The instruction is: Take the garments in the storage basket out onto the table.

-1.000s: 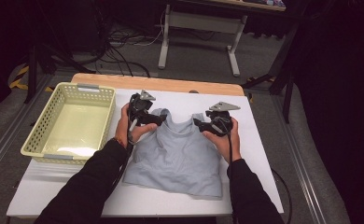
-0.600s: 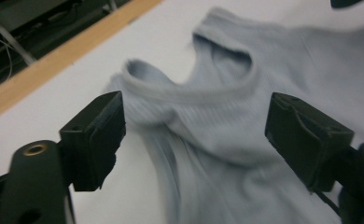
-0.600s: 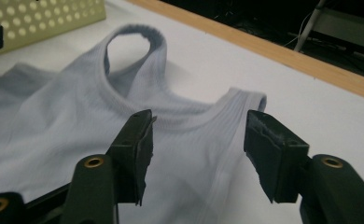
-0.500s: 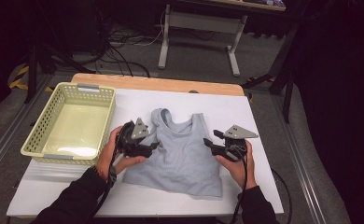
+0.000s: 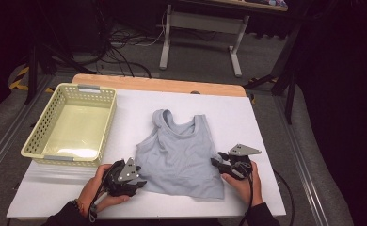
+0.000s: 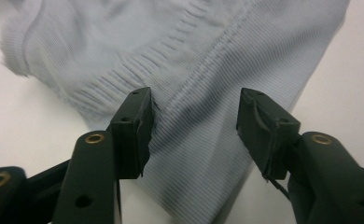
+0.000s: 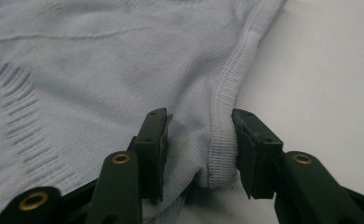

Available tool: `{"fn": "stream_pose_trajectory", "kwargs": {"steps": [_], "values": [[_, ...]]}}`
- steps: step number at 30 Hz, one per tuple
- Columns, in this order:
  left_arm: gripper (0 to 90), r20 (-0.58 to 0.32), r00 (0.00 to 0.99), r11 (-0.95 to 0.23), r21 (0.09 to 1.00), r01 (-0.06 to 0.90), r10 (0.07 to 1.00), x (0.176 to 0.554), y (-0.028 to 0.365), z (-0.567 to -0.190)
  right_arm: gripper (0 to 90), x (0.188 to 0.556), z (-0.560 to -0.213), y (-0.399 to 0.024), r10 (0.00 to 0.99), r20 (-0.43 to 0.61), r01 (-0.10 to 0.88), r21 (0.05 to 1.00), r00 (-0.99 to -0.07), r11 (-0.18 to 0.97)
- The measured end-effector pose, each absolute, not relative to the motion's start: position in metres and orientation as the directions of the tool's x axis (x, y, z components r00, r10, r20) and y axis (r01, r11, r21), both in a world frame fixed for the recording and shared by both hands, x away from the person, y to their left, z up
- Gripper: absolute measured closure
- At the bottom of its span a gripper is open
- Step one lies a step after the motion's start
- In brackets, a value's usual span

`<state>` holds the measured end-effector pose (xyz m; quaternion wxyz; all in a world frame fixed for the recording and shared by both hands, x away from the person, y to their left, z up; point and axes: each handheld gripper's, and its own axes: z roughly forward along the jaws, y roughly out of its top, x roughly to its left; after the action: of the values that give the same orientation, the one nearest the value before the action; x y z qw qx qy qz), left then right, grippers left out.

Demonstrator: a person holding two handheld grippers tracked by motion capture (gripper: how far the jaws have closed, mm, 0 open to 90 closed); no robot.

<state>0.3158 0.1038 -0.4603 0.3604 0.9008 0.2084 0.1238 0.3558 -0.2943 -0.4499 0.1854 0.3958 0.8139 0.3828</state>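
A light blue-grey tank top (image 5: 179, 155) lies flat on the white table (image 5: 247, 117), neck towards the far side. My left gripper (image 5: 140, 182) is low at its near left corner. In the left gripper view the jaws (image 6: 194, 126) stand apart over the ribbed hem (image 6: 203, 56) and have just been closing. My right gripper (image 5: 216, 163) sits at the near right side edge. Its jaws (image 7: 199, 144) straddle the stitched side seam of the cloth (image 7: 101, 60), which bulges up between them. They too have just been closing and are still open.
A pale yellow plastic basket (image 5: 104, 127) stands at the table's left, with nothing in it. The table's wooden far edge (image 5: 158, 84) runs behind the white cover. Beyond it are cables and metal stand legs (image 5: 198, 28) on the floor.
Both hands have come from the top's shoulder straps down along its sides to its near corners and sunk towards the table. Both pairs of jaws are narrower.
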Motion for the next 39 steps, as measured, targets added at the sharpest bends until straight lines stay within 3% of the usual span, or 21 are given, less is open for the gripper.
{"fn": "stream_pose_trajectory", "kwargs": {"steps": [3, 6, 12, 18, 25, 29, 32, 37, 39], "values": [[39.9, 0.069, 0.872, -0.638, 0.710, 0.299, 0.485, 0.319, 0.105, -0.463, 63.6, 0.358, -0.451, -0.292, 0.784, -0.007, 0.505, 0.762, -0.620, 0.406], [27.5, 0.014, 0.858, -0.602, 0.719, 0.348, 0.513, 0.325, 0.110, -0.467, 72.6, 0.358, -0.452, -0.289, 0.773, -0.025, 0.495, 0.755, -0.634, 0.430], [26.9, 0.042, 0.855, -0.598, 0.733, 0.326, 0.518, 0.322, 0.107, -0.465, 77.6, 0.358, -0.446, -0.290, 0.770, -0.073, 0.462, 0.763, -0.634, 0.453], [23.3, 0.050, 0.853, -0.578, 0.756, 0.308, 0.519, 0.319, 0.105, -0.459, 77.9, 0.359, -0.437, -0.305, 0.834, -0.096, 0.434, 0.818, -0.544, 0.377], [27.0, 0.059, 0.876, -0.629, 0.719, 0.296, 0.479, 0.315, 0.096, -0.464, 68.5, 0.362, -0.440, -0.308, 0.846, -0.092, 0.443, 0.819, -0.526, 0.365], [36.3, 0.018, 0.882, -0.624, 0.714, 0.318, 0.471, 0.320, 0.099, -0.464, 56.2, 0.360, -0.440, -0.312, 0.865, -0.070, 0.453, 0.829, -0.497, 0.328], [48.5, 0.005, 0.891, -0.629, 0.710, 0.316, 0.454, 0.320, 0.100, -0.463, 52.7, 0.357, -0.437, -0.316, 0.869, -0.064, 0.443, 0.840, -0.490, 0.312], [76.3, 0.010, 0.900, -0.638, 0.708, 0.301, 0.436, 0.319, 0.099, -0.462, 50.1, 0.355, -0.437, -0.313, 0.859, -0.057, 0.448, 0.834, -0.509, 0.321], [82.1, 0.029, 0.904, -0.651, 0.704, 0.284, 0.426, 0.319, 0.099, -0.460, 49.4, 0.356, -0.439, -0.309, 0.851, -0.068, 0.454, 0.823, -0.521, 0.343]]}}
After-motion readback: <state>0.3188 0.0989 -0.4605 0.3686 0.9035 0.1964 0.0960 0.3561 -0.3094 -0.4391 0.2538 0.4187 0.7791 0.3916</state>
